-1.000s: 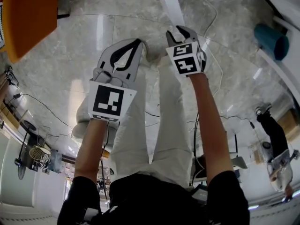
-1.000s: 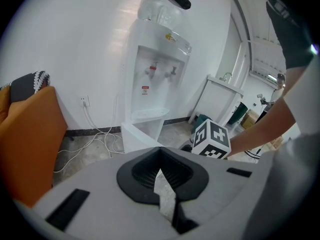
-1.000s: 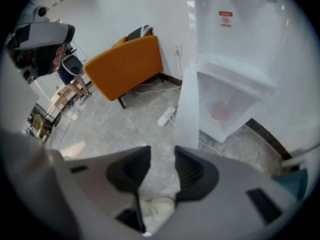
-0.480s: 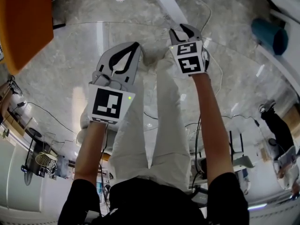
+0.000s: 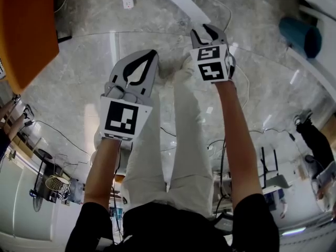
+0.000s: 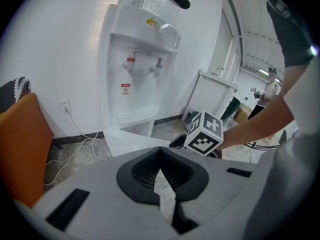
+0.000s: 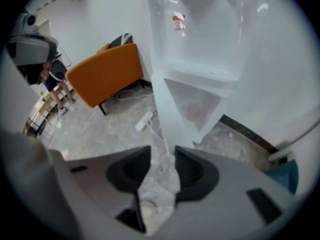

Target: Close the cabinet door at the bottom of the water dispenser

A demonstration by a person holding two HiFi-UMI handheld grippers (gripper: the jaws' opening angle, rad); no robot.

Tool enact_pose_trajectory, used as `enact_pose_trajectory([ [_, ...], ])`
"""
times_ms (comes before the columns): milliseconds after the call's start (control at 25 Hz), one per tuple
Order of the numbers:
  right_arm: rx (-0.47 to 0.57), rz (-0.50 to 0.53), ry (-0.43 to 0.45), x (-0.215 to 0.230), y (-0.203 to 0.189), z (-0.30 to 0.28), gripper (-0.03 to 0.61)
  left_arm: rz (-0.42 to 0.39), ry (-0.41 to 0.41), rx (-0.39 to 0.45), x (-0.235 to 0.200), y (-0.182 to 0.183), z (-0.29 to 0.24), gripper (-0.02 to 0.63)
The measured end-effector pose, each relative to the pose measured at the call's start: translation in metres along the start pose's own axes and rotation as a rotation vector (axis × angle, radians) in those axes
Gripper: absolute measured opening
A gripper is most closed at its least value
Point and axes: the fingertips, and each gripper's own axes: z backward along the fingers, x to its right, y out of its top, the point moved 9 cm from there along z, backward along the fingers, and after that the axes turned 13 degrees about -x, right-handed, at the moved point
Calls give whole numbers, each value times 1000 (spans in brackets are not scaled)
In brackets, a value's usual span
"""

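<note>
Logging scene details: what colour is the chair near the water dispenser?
Orange; the chair shows best in the right gripper view.

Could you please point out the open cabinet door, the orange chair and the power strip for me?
cabinet door (image 7: 166, 109), right gripper view, middle of its white panel
orange chair (image 7: 107, 71), right gripper view, its orange upholstery
power strip (image 7: 145, 120), right gripper view, its white body

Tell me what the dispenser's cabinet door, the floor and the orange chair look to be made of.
Cabinet door: likely plastic or painted sheet metal; a thin, plain, smooth white panel.
Floor: polished stone or stone-look tile; grey veining and mirror-like reflections of the room.
Orange chair: smooth upholstery, perhaps faux leather; no weave shows, so fabric cannot be ruled out.
</note>
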Motion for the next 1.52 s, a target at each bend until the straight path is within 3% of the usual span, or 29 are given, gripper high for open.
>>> enact_pose_trajectory([
  [520, 59, -91, -39, 43, 10, -1, 166, -50, -18, 22, 11, 19, -24, 9],
  [880, 114, -156, -67, 76, 23, -3, 166, -32, -23, 2, 18, 27, -40, 9],
  [1520, 212, -251, -108, 119, 47, -8, 166, -73, -32, -3, 18, 37, -62, 9],
])
